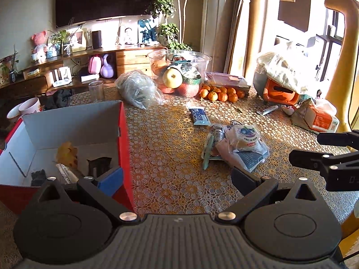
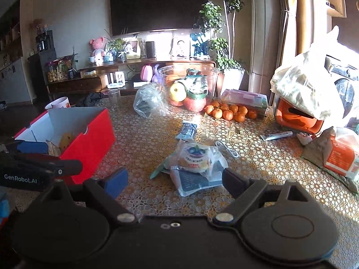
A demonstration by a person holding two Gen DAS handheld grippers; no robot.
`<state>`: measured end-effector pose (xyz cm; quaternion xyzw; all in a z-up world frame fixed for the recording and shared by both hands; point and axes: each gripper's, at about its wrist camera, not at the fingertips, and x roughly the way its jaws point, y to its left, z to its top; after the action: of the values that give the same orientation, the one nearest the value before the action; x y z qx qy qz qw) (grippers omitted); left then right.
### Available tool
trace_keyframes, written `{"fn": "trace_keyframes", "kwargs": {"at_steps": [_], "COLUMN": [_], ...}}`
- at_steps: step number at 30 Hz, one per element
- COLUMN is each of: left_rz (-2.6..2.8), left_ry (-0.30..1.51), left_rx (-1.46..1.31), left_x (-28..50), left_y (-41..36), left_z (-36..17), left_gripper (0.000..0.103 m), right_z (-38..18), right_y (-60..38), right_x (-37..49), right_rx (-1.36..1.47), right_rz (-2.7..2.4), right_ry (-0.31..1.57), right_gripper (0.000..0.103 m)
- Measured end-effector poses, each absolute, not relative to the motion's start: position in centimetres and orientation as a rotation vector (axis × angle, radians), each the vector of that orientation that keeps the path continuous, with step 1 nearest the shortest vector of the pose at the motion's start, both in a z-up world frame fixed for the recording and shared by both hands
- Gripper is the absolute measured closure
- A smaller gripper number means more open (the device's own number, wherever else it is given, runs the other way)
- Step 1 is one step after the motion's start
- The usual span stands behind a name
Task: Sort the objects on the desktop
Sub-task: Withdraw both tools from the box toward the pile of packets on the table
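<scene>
Currently, step in hand: a reach toward the pile of snack packets (image 2: 195,168) is judged under way.
Right gripper (image 2: 175,180): jaws are held wide apart, nothing is clamped; the pile lies just ahead between the fingers.
Left gripper (image 1: 177,179): jaws are spread, nothing is held; it is poised beside the red box (image 1: 124,148).
Task things: the packets lie on the patterned table (image 2: 258,157), the box to their left.
Good practice: 1 packet should be taken by an edge, so the rest are not dragged.
Writing: "GenRobot.AI" is read on the left gripper's side; packet print is too small to read.
</scene>
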<state>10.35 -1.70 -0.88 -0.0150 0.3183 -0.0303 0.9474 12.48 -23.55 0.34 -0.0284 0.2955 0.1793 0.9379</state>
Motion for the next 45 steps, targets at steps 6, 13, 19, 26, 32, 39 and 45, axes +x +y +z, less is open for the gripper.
{"fn": "trace_keyframes", "kwargs": {"at_steps": [6,13,19,26,32,39,45], "left_rz": [-0.106,-0.160,-0.179,-0.195,-0.200,-0.222,-0.241], "left_ry": [0.647,0.643,0.644,0.667,0.685,0.709,0.730], "left_rx": [-0.007,0.013,0.033,0.012,0.005,0.002,-0.004], "left_x": [12.2,14.7,17.1,19.7,21.4,22.8,23.8], "left_y": [-3.7,-5.2,-5.9,-5.5,-5.3,-5.6,-5.7], "left_z": [-2.5,-4.5,-6.2,-8.3,-9.9,-11.3,-12.2], "left_gripper": [0.001,0.001,0.001,0.001,0.001,0.011,0.030], "right_z": [-0.9,-1.8,-2.9,-4.3,-5.5,-6.6,-7.2], "right_y": [-24.9,-25.1,-24.7,-23.5,-22.8,-21.9,-21.5], "right_x": [14.1,16.6,19.0,21.7,23.6,24.9,25.4], "right_rx": [-0.048,-0.046,-0.033,-0.029,-0.024,-0.039,-0.057], "right_rz": [0.338,0.323,0.316,0.313,0.296,0.258,0.248], "right_ry": [0.624,0.639,0.667,0.701,0.729,0.745,0.750], "right_gripper": [0.012,0.012,0.012,0.012,0.012,0.013,0.014]}}
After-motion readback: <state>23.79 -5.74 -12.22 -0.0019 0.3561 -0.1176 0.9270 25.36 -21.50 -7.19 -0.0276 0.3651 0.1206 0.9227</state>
